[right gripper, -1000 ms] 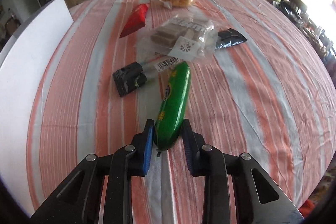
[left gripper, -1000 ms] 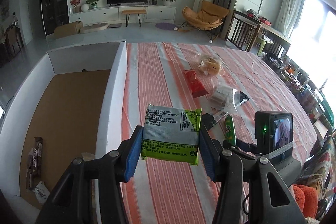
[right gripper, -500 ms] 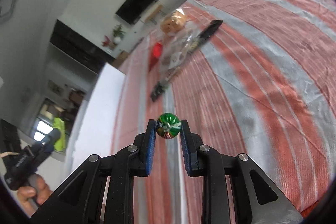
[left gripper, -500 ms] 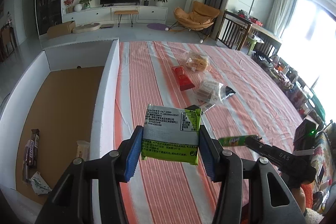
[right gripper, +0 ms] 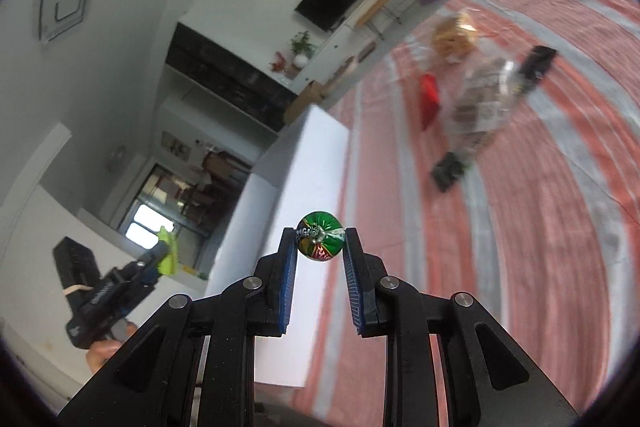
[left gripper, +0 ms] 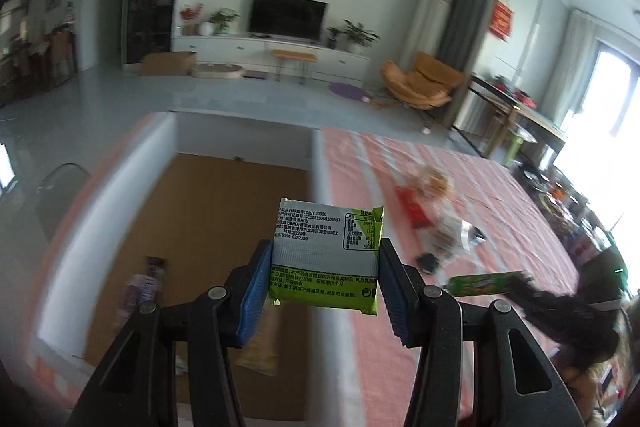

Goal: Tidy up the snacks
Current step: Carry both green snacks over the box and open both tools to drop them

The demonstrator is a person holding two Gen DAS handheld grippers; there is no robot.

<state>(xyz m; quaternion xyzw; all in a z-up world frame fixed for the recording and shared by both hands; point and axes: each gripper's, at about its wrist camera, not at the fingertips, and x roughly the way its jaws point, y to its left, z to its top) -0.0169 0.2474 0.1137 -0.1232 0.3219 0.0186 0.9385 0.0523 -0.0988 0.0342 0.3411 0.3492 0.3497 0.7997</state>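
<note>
The left gripper [left gripper: 324, 279] is clamped on a flat green and silver snack packet [left gripper: 326, 251], its blue pads pressing the two side edges so the printed back faces the camera and the packet stands upright at the centre of the left wrist frame; held by the edges like this, it should drop flat when let go. Behind and below it, filling the left half of that frame, lies the white-walled box [left gripper: 316, 163] with a brown floor, where a few snacks [left gripper: 144, 283] already lie, blurred, at lower left, so the packet looks bound for that box. The right gripper [right gripper: 320, 241] is pinched tight on a green tube-shaped snack [right gripper: 319, 235], seen end-on at the centre of its own frame and pointing forward along the fingers; in the left wrist view the same tube [left gripper: 484, 283] shows at lower right, level above the striped tablecloth [left gripper: 500, 195]. Beyond it, at upper right of the right wrist frame, the remaining snacks lie loose on the cloth: a red packet [right gripper: 429, 99], a clear bag [right gripper: 480, 107] and a bun in a wrapper [right gripper: 456, 33], waiting their turn.
</note>
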